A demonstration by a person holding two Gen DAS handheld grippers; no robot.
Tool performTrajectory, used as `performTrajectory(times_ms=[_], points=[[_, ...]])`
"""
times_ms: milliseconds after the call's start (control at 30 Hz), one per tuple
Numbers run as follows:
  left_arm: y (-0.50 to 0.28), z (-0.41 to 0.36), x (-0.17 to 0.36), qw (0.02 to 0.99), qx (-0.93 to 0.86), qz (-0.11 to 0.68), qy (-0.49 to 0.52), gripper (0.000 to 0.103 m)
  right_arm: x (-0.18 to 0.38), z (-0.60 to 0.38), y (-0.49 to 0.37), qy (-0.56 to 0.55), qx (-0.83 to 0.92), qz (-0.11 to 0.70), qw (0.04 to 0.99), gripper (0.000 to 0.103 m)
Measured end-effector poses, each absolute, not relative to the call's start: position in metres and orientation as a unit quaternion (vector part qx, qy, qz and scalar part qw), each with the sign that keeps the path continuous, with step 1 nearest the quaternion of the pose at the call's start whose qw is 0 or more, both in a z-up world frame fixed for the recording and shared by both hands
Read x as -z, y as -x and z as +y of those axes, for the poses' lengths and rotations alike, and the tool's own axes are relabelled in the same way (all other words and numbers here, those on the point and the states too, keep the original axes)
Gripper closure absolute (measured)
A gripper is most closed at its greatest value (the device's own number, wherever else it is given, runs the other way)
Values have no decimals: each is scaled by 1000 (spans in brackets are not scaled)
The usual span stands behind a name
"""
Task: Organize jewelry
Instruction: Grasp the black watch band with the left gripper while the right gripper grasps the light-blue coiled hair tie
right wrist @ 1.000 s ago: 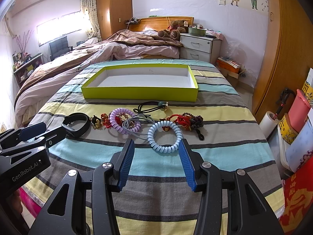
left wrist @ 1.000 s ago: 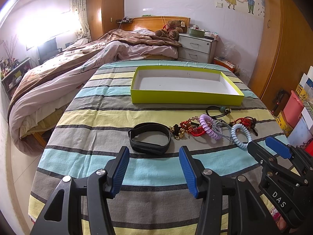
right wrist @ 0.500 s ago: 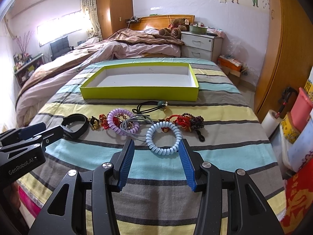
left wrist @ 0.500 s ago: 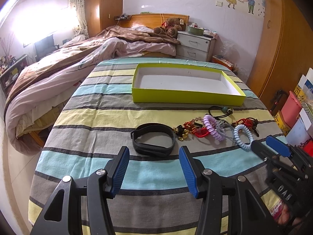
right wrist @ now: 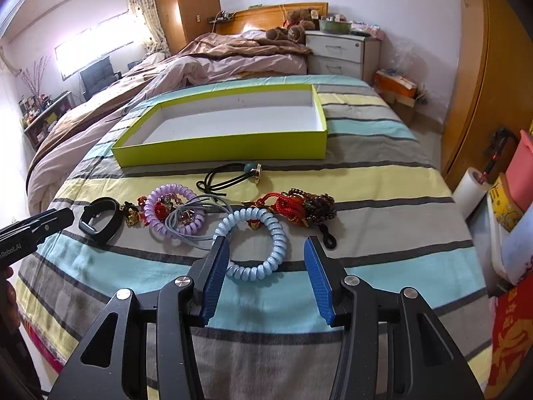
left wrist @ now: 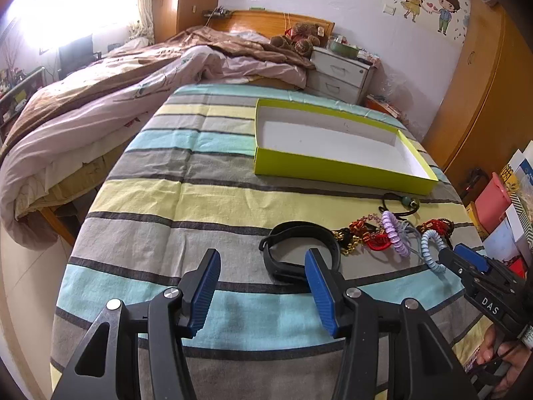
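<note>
1. The shallow yellow-green cardboard box (right wrist: pixel 220 148) sits far ahead of both grippers, with nothing in it yet.
2. The black rubber wristband (left wrist: pixel 301 255) now lies right by the left gripper (left wrist: pixel 263 286), whose jaws are wide apart and hold nothing.
3. The right gripper (right wrist: pixel 266 268) has come closer too; its spread jaws reach around the pale blue plastic coil hair tie (right wrist: pixel 256 240) without squeezing it. Picking up looks next.
</note>
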State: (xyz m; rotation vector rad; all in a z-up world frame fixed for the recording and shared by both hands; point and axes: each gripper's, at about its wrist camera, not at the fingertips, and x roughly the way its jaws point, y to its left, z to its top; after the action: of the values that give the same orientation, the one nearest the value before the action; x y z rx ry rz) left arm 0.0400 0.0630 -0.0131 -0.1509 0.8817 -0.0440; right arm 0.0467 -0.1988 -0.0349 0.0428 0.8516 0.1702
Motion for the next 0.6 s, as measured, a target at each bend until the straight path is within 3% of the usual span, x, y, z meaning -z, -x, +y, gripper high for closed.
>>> performTrajectory(times_ms=[67, 167, 300, 400, 600], points=[[-44, 64, 18, 896, 28, 437, 75, 51, 37, -198, -50, -12, -74, 415, 907, 55], [-49, 64, 20, 895, 27, 440, 70, 51, 41, -196, -54, 7, -71, 420, 905, 67], [-59, 65, 25, 890, 25, 449, 70, 51, 44, -197, -57, 12, -69, 428, 901, 69], [-66, 62, 28, 887, 30, 456, 62, 51, 47, -199, -59, 11, -69, 434, 898, 87], [-72, 56, 32, 883, 28, 466, 41, 51, 47, -198, -60, 15, -70, 433, 898, 92]])
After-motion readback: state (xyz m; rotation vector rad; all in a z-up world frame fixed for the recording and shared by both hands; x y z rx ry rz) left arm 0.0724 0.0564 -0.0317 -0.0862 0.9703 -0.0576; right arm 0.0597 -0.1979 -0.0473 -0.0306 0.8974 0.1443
